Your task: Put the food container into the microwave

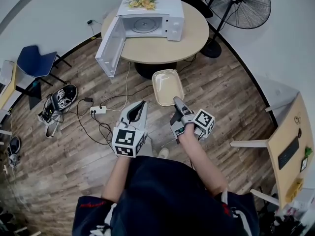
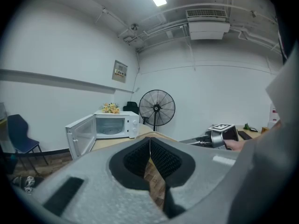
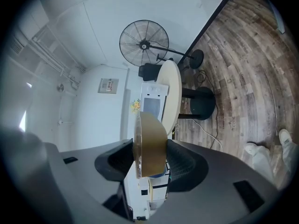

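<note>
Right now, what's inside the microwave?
The door is open; the head view shows only the round turntable in the microwave cavity. Its roof covers the upper part. The food container is outside, held by the right tool.

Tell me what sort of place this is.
Likely an office or lab room, not a home kitchen: the microwave sits on a round table, a pedestal fan stands beside it, and an air-conditioning unit hangs at the ceiling.

No legible text, wall panel print too small
</note>
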`<state>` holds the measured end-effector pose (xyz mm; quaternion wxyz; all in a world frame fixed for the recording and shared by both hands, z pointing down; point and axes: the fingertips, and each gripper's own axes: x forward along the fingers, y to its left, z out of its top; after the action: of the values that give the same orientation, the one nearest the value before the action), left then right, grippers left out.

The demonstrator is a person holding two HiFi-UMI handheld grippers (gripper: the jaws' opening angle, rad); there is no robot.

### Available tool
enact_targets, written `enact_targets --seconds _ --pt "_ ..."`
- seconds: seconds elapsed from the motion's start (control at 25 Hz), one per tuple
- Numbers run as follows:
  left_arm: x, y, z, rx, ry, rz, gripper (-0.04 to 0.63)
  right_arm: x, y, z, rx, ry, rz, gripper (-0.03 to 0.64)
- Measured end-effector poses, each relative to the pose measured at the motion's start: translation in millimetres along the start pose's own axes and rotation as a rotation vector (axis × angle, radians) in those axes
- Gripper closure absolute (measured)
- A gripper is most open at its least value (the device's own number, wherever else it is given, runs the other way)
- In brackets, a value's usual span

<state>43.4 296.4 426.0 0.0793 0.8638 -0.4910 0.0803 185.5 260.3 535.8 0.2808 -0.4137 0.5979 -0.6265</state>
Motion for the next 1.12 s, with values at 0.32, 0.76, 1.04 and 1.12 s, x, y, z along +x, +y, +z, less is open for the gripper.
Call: enact_targets --seconds 0.32,0.76,1.04,1.12 --pt "27.7 34.6 3.8 -0.007 0.001 -0.003 0.577 39.4 7.2 11.5 -0.016 -0.008 -0.004 0.405" --pt "108.5 110.6 31.9 -0.004 -0.007 -0.056 0.577 139.1 27.1 42.8 -0.002 -0.042 -0.003 0.405" --pt "145.5 160.3 51.0 -0.002 -0.004 -0.094 0.577 196.9 44.4 52.1 0.006 -0.071 -0.032 0.405" --pt "155.9 176.0 55.7 -0.001 -0.004 -0.106 0.577 215.2 47.7 53.9 0.007 -0.078 -0.043 0.405"
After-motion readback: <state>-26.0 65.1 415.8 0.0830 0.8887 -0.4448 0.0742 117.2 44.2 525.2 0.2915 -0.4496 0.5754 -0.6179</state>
